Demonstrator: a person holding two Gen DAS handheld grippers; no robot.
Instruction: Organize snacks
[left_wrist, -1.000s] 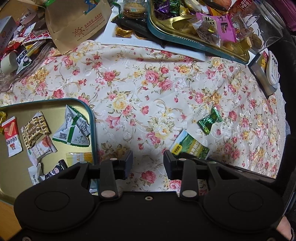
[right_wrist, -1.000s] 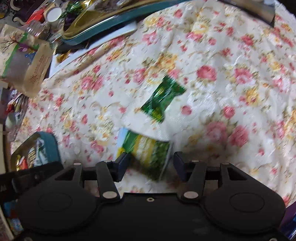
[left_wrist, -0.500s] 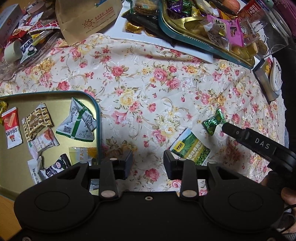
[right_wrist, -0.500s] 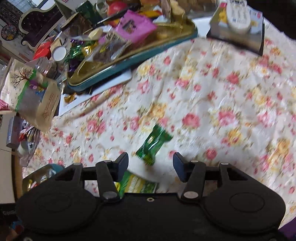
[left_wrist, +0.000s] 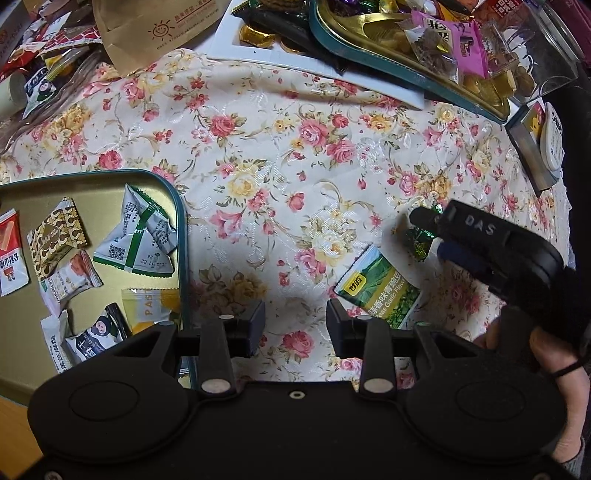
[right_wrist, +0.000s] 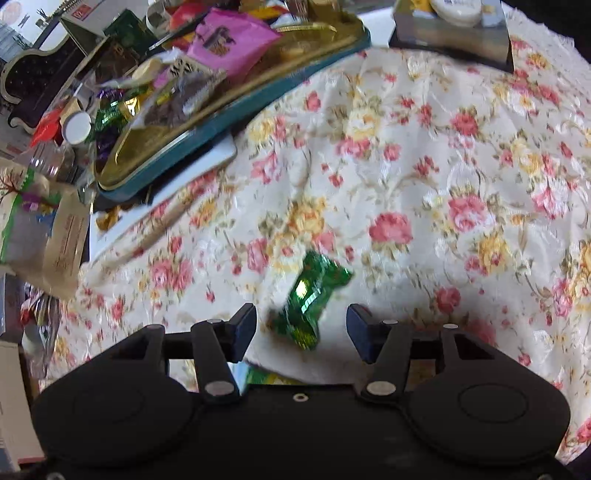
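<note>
My left gripper (left_wrist: 295, 320) hangs open over bare floral cloth, nothing between its fingers. To its left lies a gold tray with a teal rim (left_wrist: 181, 236) holding several snack packets. A green peas packet (left_wrist: 376, 291) lies on the cloth just right of the left gripper. Beyond it is a small green foil candy (right_wrist: 310, 295), lying flat on the cloth. My right gripper (right_wrist: 301, 326) is open and points down at it. The candy sits between and slightly ahead of the fingertips, untouched by either pad. From the left wrist, the right gripper (left_wrist: 434, 236) hides part of the candy (left_wrist: 417, 242).
A second teal-rimmed gold tray (right_wrist: 229, 122) piled with sweets sits at the back on a white board (left_wrist: 295, 62). A brown paper bag (left_wrist: 155, 29), loose packets at the far left, a clear jar (left_wrist: 546, 55) and a small box (left_wrist: 532, 155) border the cloth.
The right gripper has come in from the right, passed the peas packet and now straddles the green candy. The left gripper has barely shifted.
</note>
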